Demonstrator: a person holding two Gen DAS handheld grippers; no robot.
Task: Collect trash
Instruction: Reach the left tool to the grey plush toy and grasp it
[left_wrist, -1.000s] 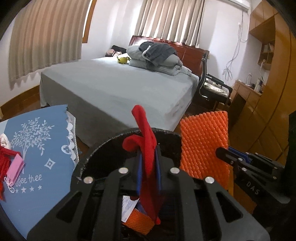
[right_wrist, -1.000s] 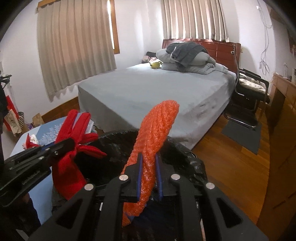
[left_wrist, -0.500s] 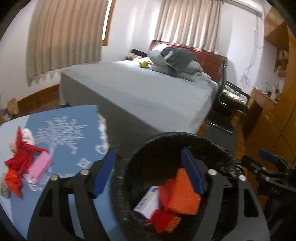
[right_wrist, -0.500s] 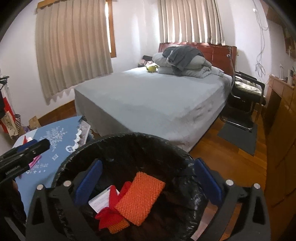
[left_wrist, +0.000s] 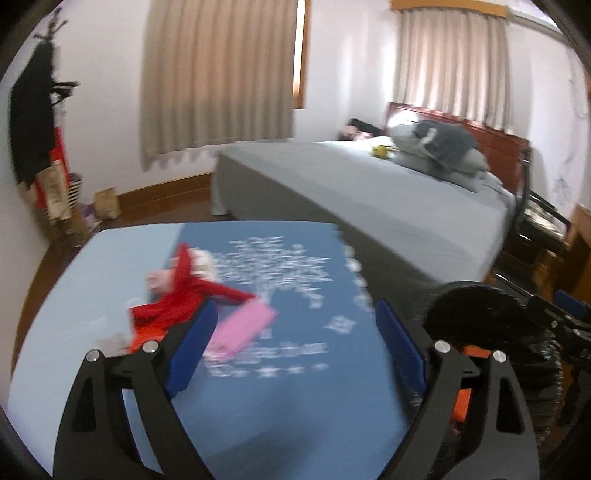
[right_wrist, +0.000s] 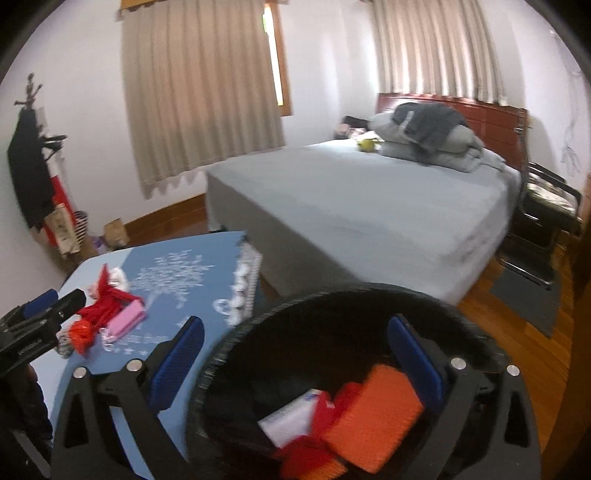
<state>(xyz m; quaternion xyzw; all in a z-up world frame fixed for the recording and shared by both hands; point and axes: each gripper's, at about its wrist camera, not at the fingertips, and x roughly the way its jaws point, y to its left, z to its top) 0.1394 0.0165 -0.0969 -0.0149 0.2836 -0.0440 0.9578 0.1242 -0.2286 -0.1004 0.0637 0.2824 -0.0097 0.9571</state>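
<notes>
My left gripper (left_wrist: 295, 317) hangs over the blue tablecloth (left_wrist: 258, 406), its jaws opening with nothing gripped. Just beyond its fingers lie a red piece of trash (left_wrist: 173, 299), a pink piece (left_wrist: 243, 328) and a white scrap (left_wrist: 203, 264), all blurred. My right gripper (right_wrist: 295, 328) stands wide open over the black-lined trash bin (right_wrist: 332, 295). An orange foam net (right_wrist: 373, 413), a red cloth (right_wrist: 306, 454) and a white box (right_wrist: 291, 417) lie inside the bin. In the left wrist view the bin (left_wrist: 476, 314) sits at the right.
A grey bed (right_wrist: 369, 206) fills the room behind the table and bin. A black chair (right_wrist: 546, 206) and a grey rug (right_wrist: 528, 299) are at the right. A coat stand (right_wrist: 33, 166) and bags stand by the left wall.
Both grippers opened; the red cloth and orange foam net dropped into the bin. My left gripper swung left from the bin to over the table. The right one shifted slightly left.
</notes>
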